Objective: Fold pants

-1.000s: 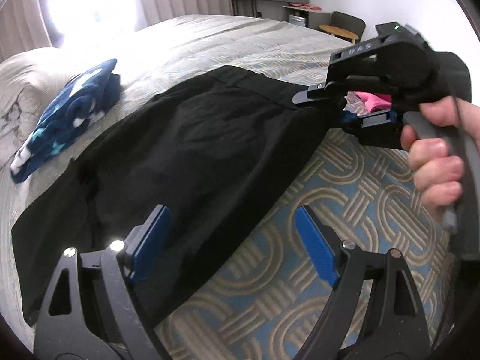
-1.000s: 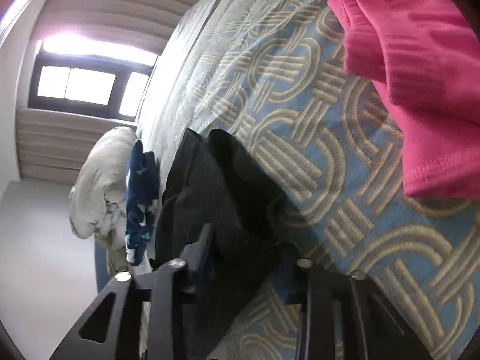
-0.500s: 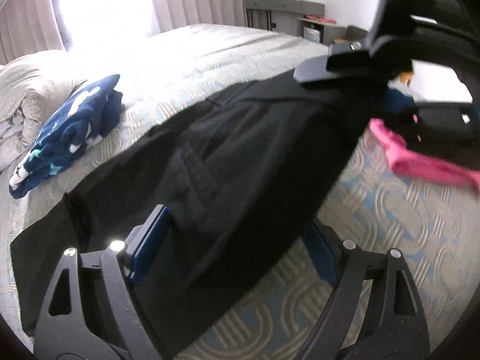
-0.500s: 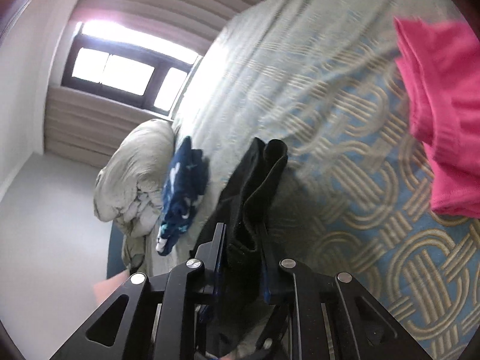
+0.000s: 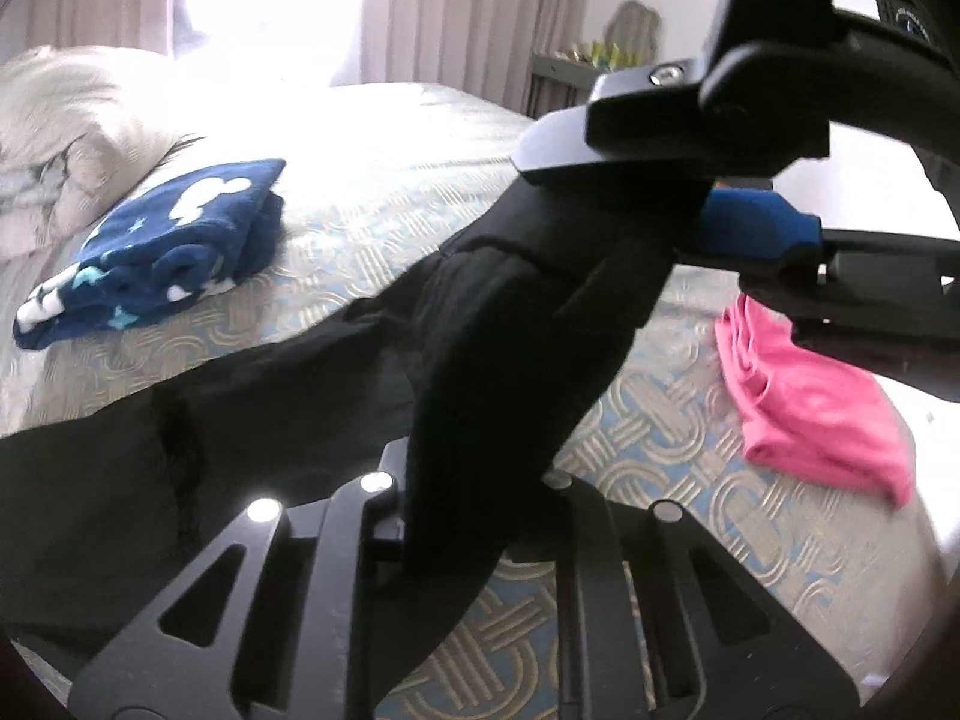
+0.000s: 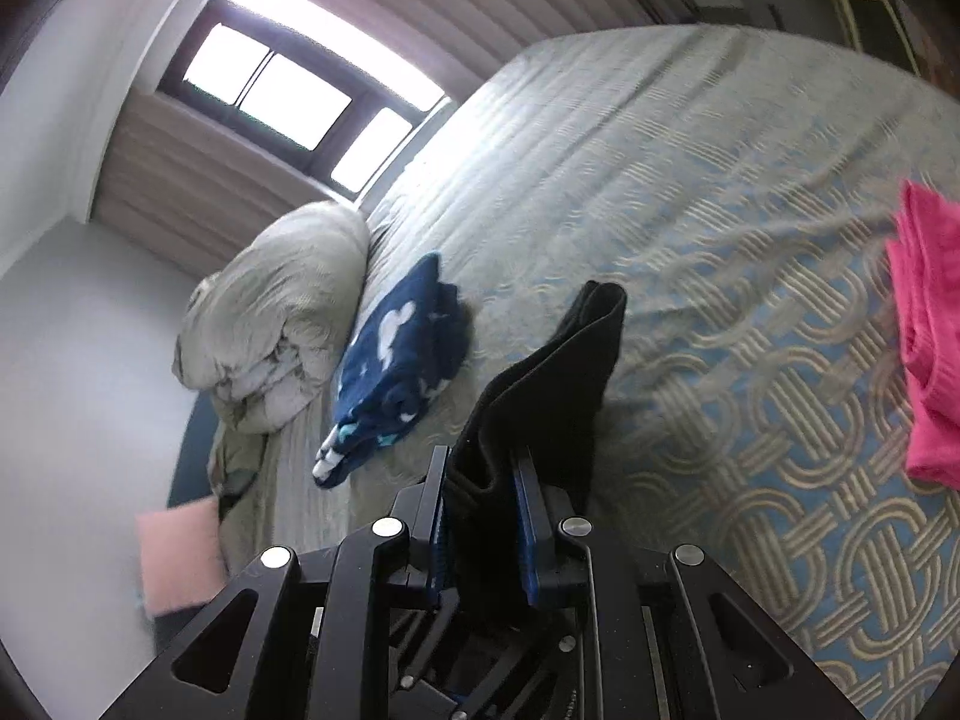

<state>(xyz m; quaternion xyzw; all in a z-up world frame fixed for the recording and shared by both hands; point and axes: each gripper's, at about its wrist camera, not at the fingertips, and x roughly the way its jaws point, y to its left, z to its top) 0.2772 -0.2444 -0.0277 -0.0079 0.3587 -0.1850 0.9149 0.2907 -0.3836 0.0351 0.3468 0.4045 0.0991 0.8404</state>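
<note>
Gripping a pair of black pants (image 5: 516,324) at two spots, both sets of tongs hold the cloth up off a bed (image 6: 690,138) covered in a pale quilt with a woven ring pattern. The left tongs (image 5: 474,516) have just been closing and now pinch a bunched fold of the pants between their jaws, though dark cloth hides the pads, so the exact contact is hard to make out. The right tongs (image 6: 483,516) are clamped on another fold, with blue pads (image 6: 528,534) pressing the black cloth from either side and a loop of fabric standing up past the tips. In the left wrist view the pants stretch from the right tongs (image 5: 672,210) down toward the camera, while the rest trails flat across the bed to the left. A folded navy blanket (image 6: 396,354) with white shapes lies near a crumpled grey duvet (image 6: 270,312). A folded pink garment (image 5: 810,402) lies on the quilt to the right.
</note>
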